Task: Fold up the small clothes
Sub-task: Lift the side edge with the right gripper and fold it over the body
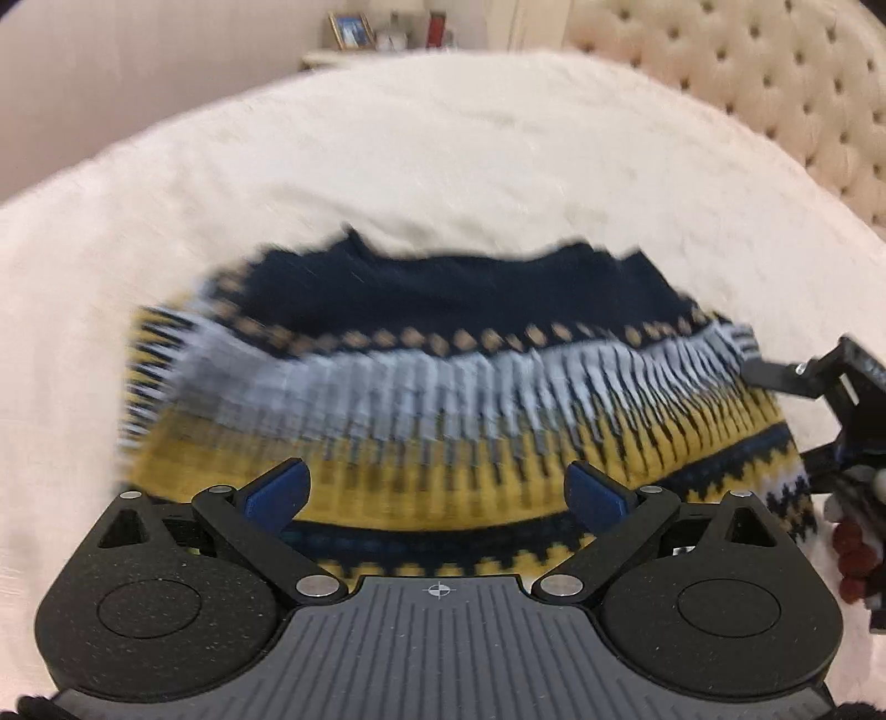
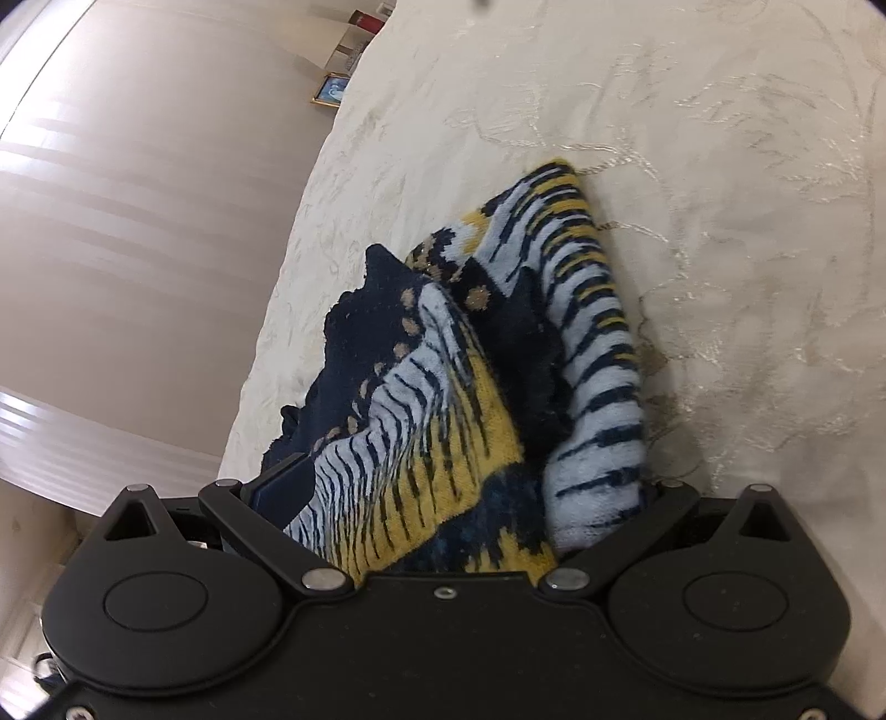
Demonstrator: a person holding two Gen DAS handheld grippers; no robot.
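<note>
A small knit sweater (image 1: 432, 382), navy, pale blue and yellow in patterned bands, lies on a cream bedspread (image 1: 387, 166). My left gripper (image 1: 437, 490) is open just above its near yellow band, blue pads wide apart, holding nothing. My right gripper (image 1: 797, 382) shows at the right edge of the left wrist view, at the sweater's right side. In the right wrist view the sweater (image 2: 443, 399) is bunched between the wide-set jaws of my right gripper (image 2: 459, 498); only the left pad (image 2: 282, 487) shows, and whether the jaws grip the cloth is unclear.
A tufted cream headboard (image 1: 775, 83) stands at the back right. A bedside shelf with a picture frame (image 1: 349, 30) lies beyond the bed's far edge. A pale curtain or wall (image 2: 138, 249) runs along the bed's left side in the right wrist view.
</note>
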